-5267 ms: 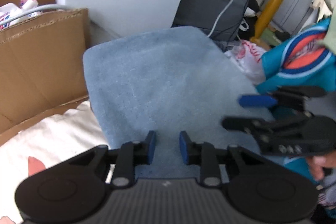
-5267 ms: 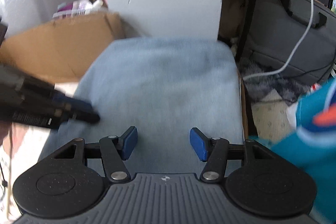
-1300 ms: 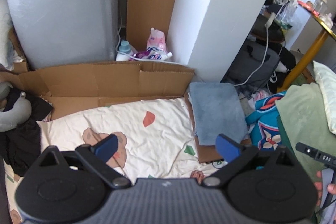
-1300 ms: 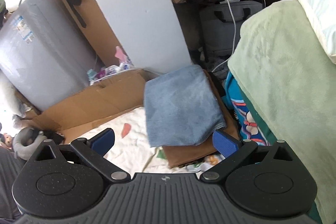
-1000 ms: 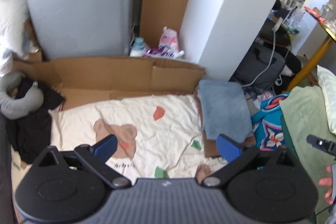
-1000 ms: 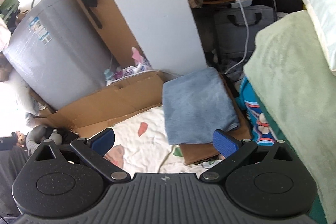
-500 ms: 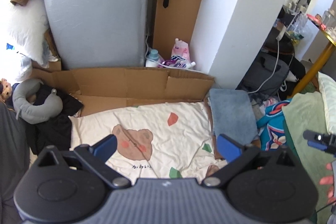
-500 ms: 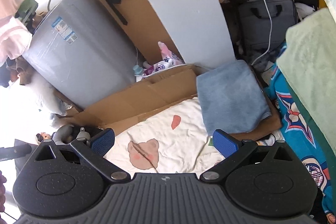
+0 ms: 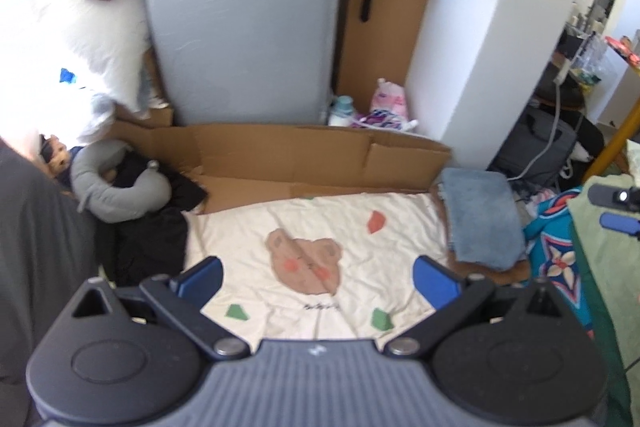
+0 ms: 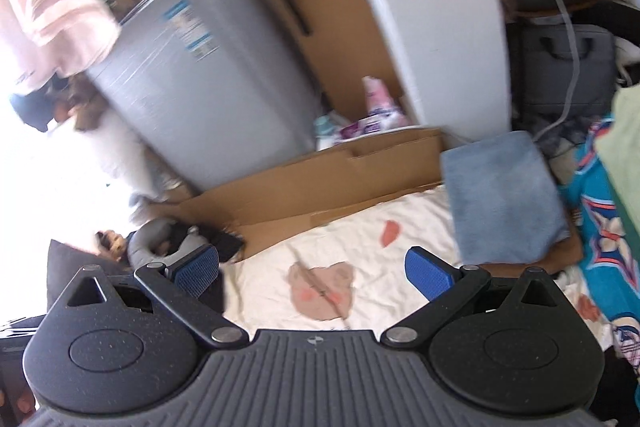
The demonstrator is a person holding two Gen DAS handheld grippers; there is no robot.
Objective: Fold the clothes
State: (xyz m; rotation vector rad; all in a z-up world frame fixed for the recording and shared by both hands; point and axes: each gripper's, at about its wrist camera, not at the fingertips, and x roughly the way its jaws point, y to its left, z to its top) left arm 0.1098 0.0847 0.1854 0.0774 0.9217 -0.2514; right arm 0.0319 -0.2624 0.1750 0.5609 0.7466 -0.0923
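A folded blue-grey cloth (image 9: pixel 480 219) (image 10: pixel 500 195) lies on a brown folded item at the right end of the cream bear-print sheet (image 9: pixel 320 247) (image 10: pixel 340 259). A heap of black clothes (image 9: pixel 148 227) with a grey neck pillow (image 9: pixel 116 191) lies at the sheet's left end. My left gripper (image 9: pixel 318 277) is open, high above the sheet, with nothing between its fingers. My right gripper (image 10: pixel 312 273) is open too, held high and empty; its tip (image 9: pixel 616 211) shows at the right edge of the left wrist view.
Flattened cardboard (image 9: pixel 280 155) lines the sheet's far side. Behind it stands a grey wrapped appliance (image 9: pixel 240 15) and a white pillar (image 9: pixel 492 27). A teal patterned fabric (image 9: pixel 556 247) and a pale green blanket (image 9: pixel 608 267) lie at right. A grey bag (image 10: pixel 568 75) sits beyond.
Both grippers have risen and pulled back from the folded blue-grey cloth, so more of the room shows. Both opened wide after 5.3 s ago. The right view has swung left.
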